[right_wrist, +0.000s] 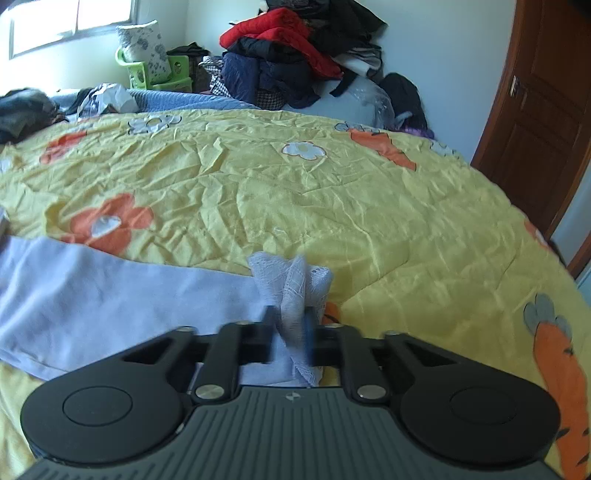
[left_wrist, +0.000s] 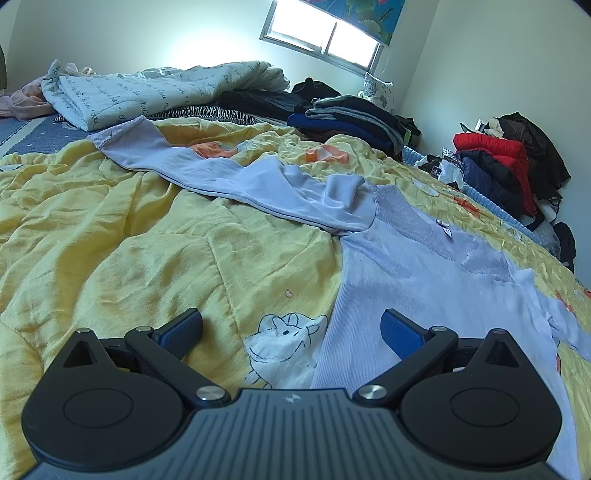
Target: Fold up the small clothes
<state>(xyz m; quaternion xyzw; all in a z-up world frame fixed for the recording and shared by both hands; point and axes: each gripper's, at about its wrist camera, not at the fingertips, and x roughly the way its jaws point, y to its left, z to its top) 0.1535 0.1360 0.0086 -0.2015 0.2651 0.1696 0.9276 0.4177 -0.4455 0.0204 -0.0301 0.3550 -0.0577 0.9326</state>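
**Right gripper pinches the lace cuff; left gripper hangs wide over the hem**

Left wrist view: the left gripper [left_wrist: 291,328] hangs with its jaws spread wide and nothing between them, low over the yellow quilt [left_wrist: 129,251]. The pale lilac top [left_wrist: 406,280] lies flat on that quilt, its side edge running between the two blue pads, the right pad [left_wrist: 400,330] over the fabric, the left one over bare quilt. One sleeve [left_wrist: 207,166] stretches away from the body of the top toward the folded grey blanket [left_wrist: 147,92] at the far side. Left of the top the quilt is open and wrinkled; beyond the top stand stacked dark clothes [left_wrist: 347,118].

Right wrist view: the right gripper [right_wrist: 290,328] is closed tight on the white lace cuff [right_wrist: 291,284] of the top's other sleeve [right_wrist: 110,295], the lace bunched up above the pads. Beyond the cuff, bare quilt runs to the bed's far edge, where a heap with a red jacket [right_wrist: 280,33] sits. A wooden door [right_wrist: 539,110] stands to the right.
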